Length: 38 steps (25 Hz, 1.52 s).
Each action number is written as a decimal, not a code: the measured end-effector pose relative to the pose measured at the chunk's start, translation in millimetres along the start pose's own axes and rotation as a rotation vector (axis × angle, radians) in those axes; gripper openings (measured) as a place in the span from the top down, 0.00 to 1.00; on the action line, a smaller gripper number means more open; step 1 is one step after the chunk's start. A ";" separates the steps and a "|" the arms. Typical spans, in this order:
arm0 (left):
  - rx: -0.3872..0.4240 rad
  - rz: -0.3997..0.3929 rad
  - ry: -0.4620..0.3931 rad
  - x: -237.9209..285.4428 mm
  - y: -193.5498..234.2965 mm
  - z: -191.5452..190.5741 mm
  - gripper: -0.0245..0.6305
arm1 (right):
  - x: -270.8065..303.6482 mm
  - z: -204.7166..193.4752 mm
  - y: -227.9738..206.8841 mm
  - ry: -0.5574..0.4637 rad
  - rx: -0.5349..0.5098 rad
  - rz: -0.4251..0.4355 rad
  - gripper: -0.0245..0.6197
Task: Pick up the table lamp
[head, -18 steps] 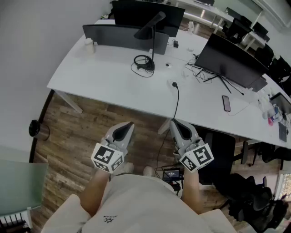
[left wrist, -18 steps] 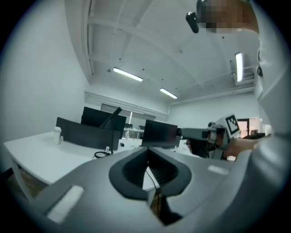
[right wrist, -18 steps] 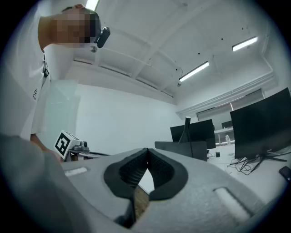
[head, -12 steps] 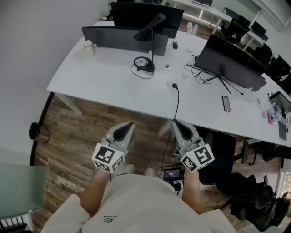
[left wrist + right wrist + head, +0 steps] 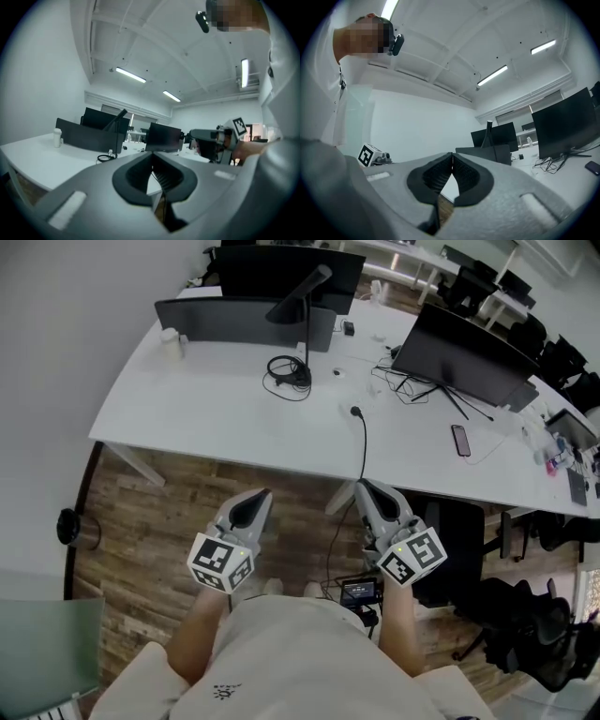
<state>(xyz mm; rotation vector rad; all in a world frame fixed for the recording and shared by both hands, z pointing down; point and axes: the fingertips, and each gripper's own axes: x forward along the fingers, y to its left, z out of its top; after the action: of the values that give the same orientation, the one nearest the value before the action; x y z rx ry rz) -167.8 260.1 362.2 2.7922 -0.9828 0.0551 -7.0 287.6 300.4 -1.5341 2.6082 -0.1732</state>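
Observation:
The table lamp (image 5: 307,329) is black, with a thin upright stem and a slanted head. It stands at the back of the white table (image 5: 216,418), in front of a dark monitor. It also appears far off as the lamp (image 5: 114,127) in the left gripper view and the lamp (image 5: 488,132) in the right gripper view. My left gripper (image 5: 262,495) and right gripper (image 5: 364,486) are held level side by side over the wooden floor, short of the table's near edge. Both are shut and empty, as seen on the left gripper (image 5: 152,157) and right gripper (image 5: 451,157).
Beside the lamp's foot lies a coiled black cable or headset (image 5: 286,371). A black cable (image 5: 363,442) runs over the table's front edge. Several monitors (image 5: 469,357), a phone (image 5: 460,440) and a white bottle (image 5: 172,337) are on the table. Black chairs (image 5: 525,624) stand at right.
The head view has shifted a little, so the table sits slightly further left and higher in the picture. Both grippers stay shut and in the same place before the body.

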 end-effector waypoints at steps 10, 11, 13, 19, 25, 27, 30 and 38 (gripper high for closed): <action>0.041 -0.101 0.035 -30.6 13.2 -13.1 0.97 | 11.5 -7.8 37.0 0.017 -0.082 -0.034 0.96; 0.035 -0.104 0.030 -33.1 15.7 -12.6 0.97 | 12.3 -7.5 39.1 0.012 -0.080 -0.037 0.96; 0.021 -0.098 0.017 -38.1 21.0 -10.3 0.97 | 12.5 -7.2 41.5 0.007 -0.070 -0.045 0.96; 0.035 -0.084 0.014 -40.9 28.3 -8.7 0.97 | 8.2 -8.2 30.4 -0.003 -0.043 -0.079 0.96; 0.042 -0.067 0.025 -32.4 36.5 -11.6 0.97 | 20.4 -6.1 12.7 -0.023 -0.025 -0.071 0.96; 0.045 -0.060 0.026 -24.9 40.4 -10.5 0.97 | 29.2 -5.3 4.8 -0.029 -0.020 -0.061 0.96; 0.047 -0.051 0.014 -6.7 47.2 -6.2 0.97 | 44.1 -5.3 -11.7 -0.031 -0.021 -0.040 0.96; 0.044 -0.023 0.013 67.1 65.2 1.8 0.97 | 85.6 -3.0 -79.4 -0.013 -0.038 0.015 0.96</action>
<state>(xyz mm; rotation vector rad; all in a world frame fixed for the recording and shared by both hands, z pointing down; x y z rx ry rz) -156.2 168.5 377.0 2.8381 -0.9579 0.0932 19.7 174.5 312.3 -1.5212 2.6273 -0.1132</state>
